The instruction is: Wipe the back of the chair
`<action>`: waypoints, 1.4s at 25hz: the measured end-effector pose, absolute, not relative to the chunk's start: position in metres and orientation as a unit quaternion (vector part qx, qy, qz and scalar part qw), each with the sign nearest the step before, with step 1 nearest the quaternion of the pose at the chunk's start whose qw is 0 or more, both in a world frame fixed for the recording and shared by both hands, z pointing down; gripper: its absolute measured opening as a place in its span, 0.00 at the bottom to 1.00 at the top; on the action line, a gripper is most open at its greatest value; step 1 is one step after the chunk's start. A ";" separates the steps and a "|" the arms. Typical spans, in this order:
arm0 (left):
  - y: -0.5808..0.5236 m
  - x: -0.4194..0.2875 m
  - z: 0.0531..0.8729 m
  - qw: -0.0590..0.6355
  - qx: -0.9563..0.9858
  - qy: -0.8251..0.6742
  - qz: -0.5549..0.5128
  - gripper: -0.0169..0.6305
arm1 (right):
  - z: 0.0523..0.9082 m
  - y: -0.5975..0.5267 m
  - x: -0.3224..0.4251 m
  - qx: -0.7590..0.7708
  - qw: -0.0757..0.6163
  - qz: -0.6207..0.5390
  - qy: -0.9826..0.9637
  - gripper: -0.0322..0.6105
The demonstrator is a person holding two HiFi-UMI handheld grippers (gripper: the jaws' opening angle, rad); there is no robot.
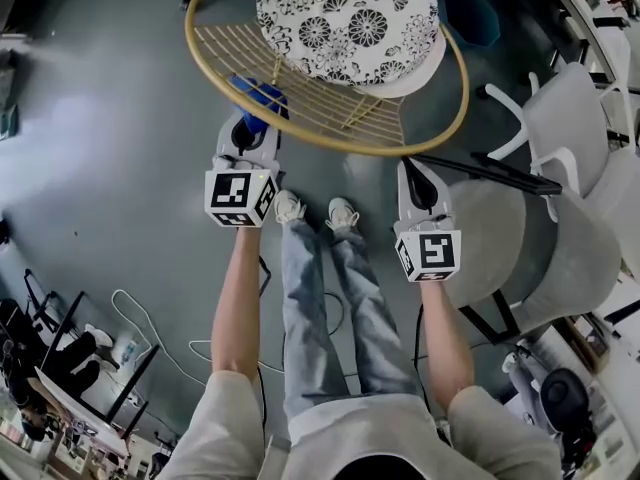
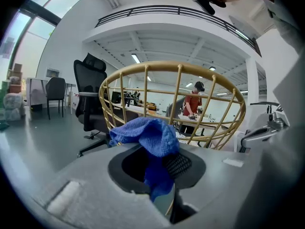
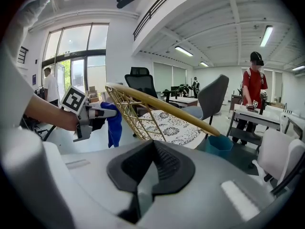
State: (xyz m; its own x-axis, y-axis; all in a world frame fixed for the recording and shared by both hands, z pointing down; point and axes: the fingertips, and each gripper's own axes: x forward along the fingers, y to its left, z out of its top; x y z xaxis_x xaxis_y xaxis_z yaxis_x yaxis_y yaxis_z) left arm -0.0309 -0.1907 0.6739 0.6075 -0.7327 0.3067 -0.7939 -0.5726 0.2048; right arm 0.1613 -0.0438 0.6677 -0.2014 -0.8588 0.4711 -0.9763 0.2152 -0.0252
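Note:
A gold wicker chair (image 1: 330, 118) with a round rim and a black-and-white flowered cushion (image 1: 345, 23) stands in front of me. My left gripper (image 1: 248, 133) is shut on a blue cloth (image 1: 259, 98), which lies against the left part of the slatted chair back. In the left gripper view the cloth (image 2: 148, 136) bunches over the jaws, with the chair back (image 2: 174, 97) just behind. My right gripper (image 1: 413, 173) is shut and holds nothing, just below the rim's right side. From the right gripper view I see the left gripper (image 3: 93, 114), the hanging cloth (image 3: 113, 124) and the rim (image 3: 164, 108).
Grey office chairs (image 1: 575, 148) crowd the right side, close to my right gripper. A teal bin (image 3: 220, 146) stands beyond the wicker chair. A black office chair (image 2: 89, 97) is at the left. Cables (image 1: 150, 340) lie on the floor behind. People in red stand at desks (image 3: 256, 87).

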 end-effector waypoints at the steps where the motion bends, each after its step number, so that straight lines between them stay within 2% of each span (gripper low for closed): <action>1: -0.191 -0.030 0.678 0.165 0.881 -0.432 0.098 0.15 | 0.668 -0.044 0.161 0.605 0.181 0.163 -0.758 0.05; 12: -0.201 -0.015 0.715 0.192 0.877 -0.427 0.105 0.15 | 0.680 -0.041 0.162 0.608 0.185 0.172 -0.753 0.05; 25: -0.212 0.000 0.766 0.215 0.875 -0.402 0.161 0.15 | 0.688 -0.050 0.154 0.607 0.189 0.185 -0.749 0.05; 35: -0.217 0.000 0.783 0.212 0.875 -0.397 0.180 0.15 | 0.688 -0.053 0.148 0.597 0.192 0.187 -0.756 0.05</action>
